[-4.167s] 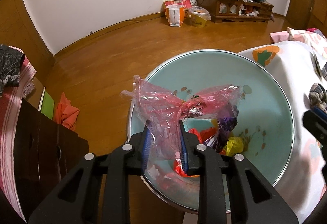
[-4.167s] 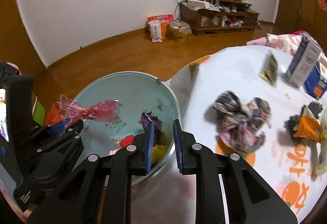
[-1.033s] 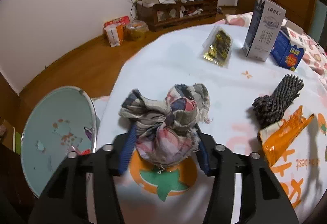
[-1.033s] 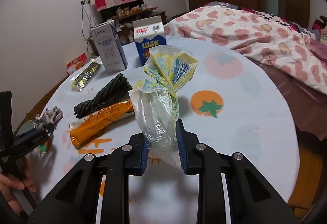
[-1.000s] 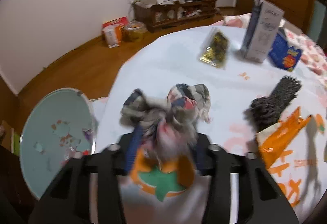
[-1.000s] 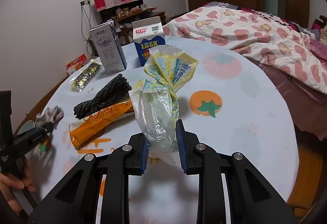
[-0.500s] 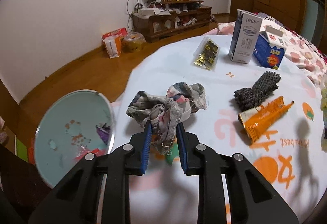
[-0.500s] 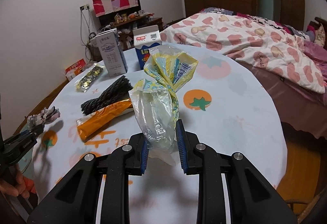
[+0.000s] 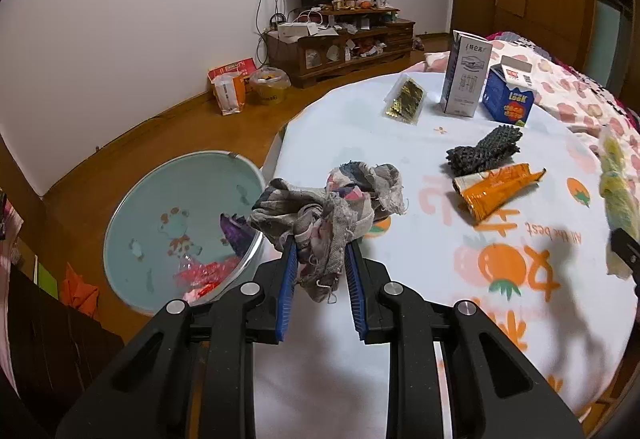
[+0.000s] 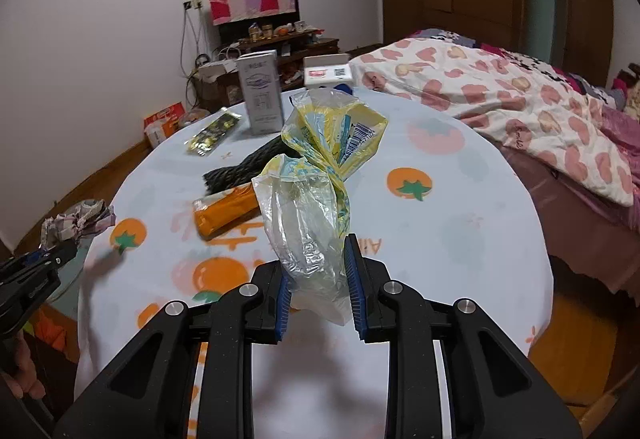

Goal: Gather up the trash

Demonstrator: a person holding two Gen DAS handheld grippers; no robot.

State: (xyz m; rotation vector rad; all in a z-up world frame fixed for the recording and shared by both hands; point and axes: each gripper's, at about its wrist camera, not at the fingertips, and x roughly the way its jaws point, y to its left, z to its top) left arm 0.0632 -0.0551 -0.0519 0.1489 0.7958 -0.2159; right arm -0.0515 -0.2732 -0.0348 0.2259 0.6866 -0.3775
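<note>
My left gripper [image 9: 320,259] is shut on a crumpled plaid rag [image 9: 328,207], lifted above the table's near-left edge. That rag [image 10: 78,221] also shows at the left of the right wrist view, with the left gripper [image 10: 48,253] under it. The right gripper [image 10: 316,271] is shut on a clear and yellow plastic bag [image 10: 320,191], held above the round table. A blurred part of that bag [image 9: 618,187] hangs at the right edge of the left wrist view. The pale green basin [image 9: 132,239] on the floor to the left holds pink, purple and red scraps.
On the fruit-print tablecloth [image 9: 500,299] lie an orange wrapper [image 9: 494,189], a dark knitted piece [image 9: 484,151] and a gold packet [image 9: 405,99]. A grey carton [image 9: 466,73] and a blue carton [image 9: 509,99] stand behind. A bed with a heart-print quilt [image 10: 520,107] lies right.
The left gripper closed on the plaid rag and lifted it off the cloth, drawing back toward the table's edge. The right gripper rose and drew back with the plastic bag still in it.
</note>
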